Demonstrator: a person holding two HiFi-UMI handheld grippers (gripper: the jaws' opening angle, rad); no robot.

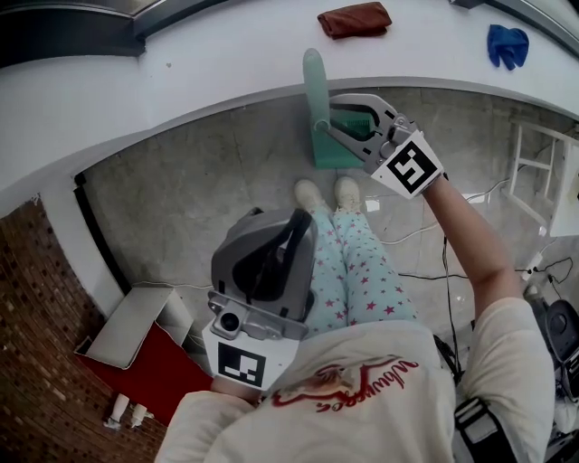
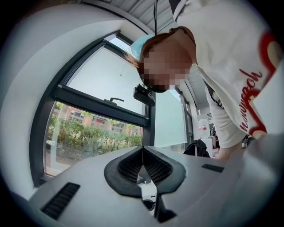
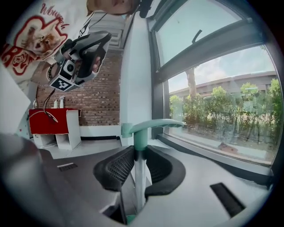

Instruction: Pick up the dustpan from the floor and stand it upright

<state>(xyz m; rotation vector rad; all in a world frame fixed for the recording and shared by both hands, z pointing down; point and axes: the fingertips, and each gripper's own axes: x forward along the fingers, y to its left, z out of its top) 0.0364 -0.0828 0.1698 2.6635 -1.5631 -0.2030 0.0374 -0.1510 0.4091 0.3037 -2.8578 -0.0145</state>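
Right gripper (image 3: 138,165): jaws clamped on the thin silver shaft of the dustpan (image 3: 140,146), one pad on each side. The shaft runs upright between the pads, with the teal grip bent over at the top. From overhead, the same gripper (image 1: 331,124) is held out in front of the person's feet. The dustpan (image 1: 318,108) stands against the base of the white window ledge (image 1: 208,63), pan end downward. Contact between pan and floor cannot be confirmed.

Left gripper (image 2: 143,153): pads closed tip to tip, nothing between them. It is carried close to the person's body (image 1: 291,226), well apart from the dustpan.

Floor (image 1: 181,199): grey, mottled, stone-like. Loose cables (image 1: 425,231) trail across it on the person's right.

Ledge: curved and white. A brown-red cloth (image 1: 355,19) and a blue glove (image 1: 507,45) lie on it, well apart.

Room: a dark-framed window (image 3: 213,57) sits above the ledge, with shrubs and a building outside. A brick wall (image 1: 36,362) is on the person's left. At its foot stands a red and white box unit (image 1: 136,339), with small white bottles (image 1: 127,413) nearby. A white frame (image 1: 541,172) stands at the far right.
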